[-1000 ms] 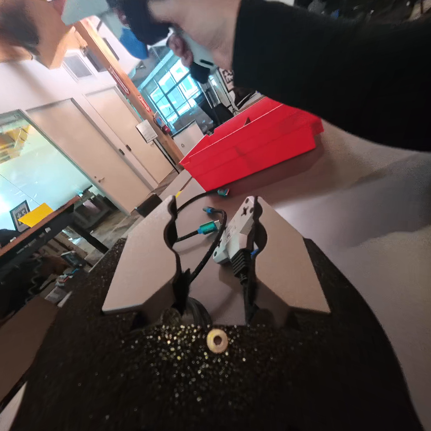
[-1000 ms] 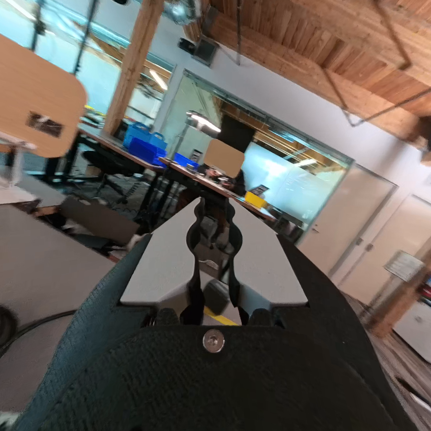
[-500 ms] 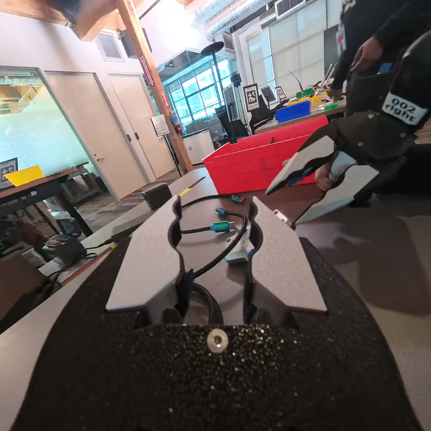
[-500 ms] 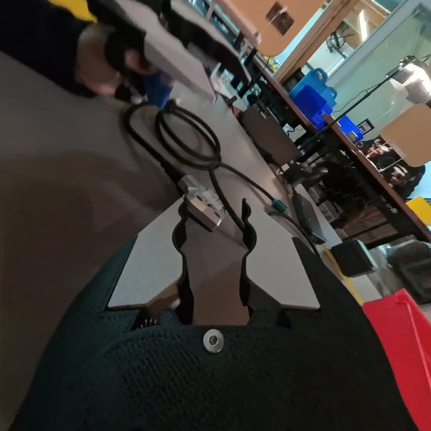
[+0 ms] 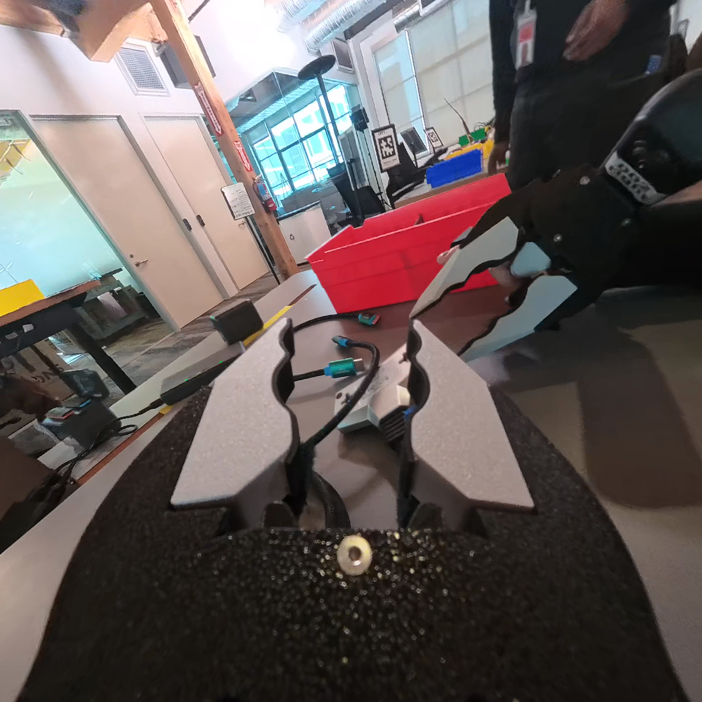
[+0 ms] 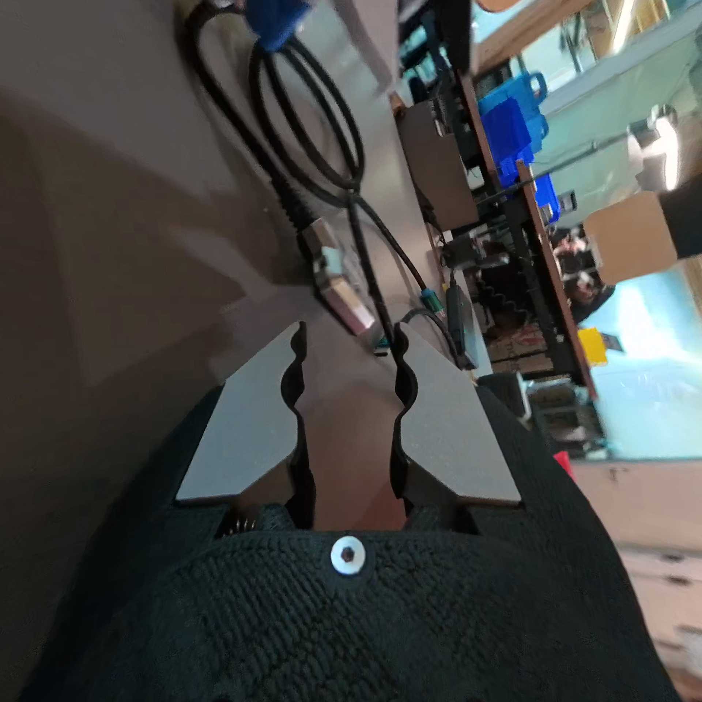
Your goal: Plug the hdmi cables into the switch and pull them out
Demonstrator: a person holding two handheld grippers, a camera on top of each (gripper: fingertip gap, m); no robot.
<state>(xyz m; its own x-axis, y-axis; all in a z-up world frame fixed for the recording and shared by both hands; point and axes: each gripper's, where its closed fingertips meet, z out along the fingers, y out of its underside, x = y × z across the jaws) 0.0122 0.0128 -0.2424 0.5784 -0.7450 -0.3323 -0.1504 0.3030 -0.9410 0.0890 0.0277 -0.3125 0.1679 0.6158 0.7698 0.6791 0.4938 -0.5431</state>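
A small silver HDMI switch [image 5: 364, 402] lies on the grey table [image 5: 626, 418], with a black cable's plug [image 5: 393, 423] at its near end. My left gripper [image 5: 349, 334] is open. The switch lies between its fingers, close to the right finger [image 5: 448, 418], and the pads do not press on it. Loose teal-ended HDMI plugs [image 5: 342, 368] lie just beyond. My right gripper [image 5: 437, 334] comes in from the right, open and empty. In the right wrist view it [image 6: 349, 330] points at the switch [image 6: 338, 288] and the coiled black cables [image 6: 304, 114].
A red bin [image 5: 399, 266] stands behind the cables. A black box [image 5: 235, 319] and a flat black device [image 5: 190, 383] sit at the table's left edge. A person [image 5: 569, 95] stands at the back right. Desks and blue bins [image 6: 509, 125] lie beyond the table. One gripper's finger ends stand about 11 centimetres off the other's.
My right gripper swung down from facing the room to the table and opened, and it now points at the switch. My left gripper levelled out over the switch, with its jaws slightly narrower.
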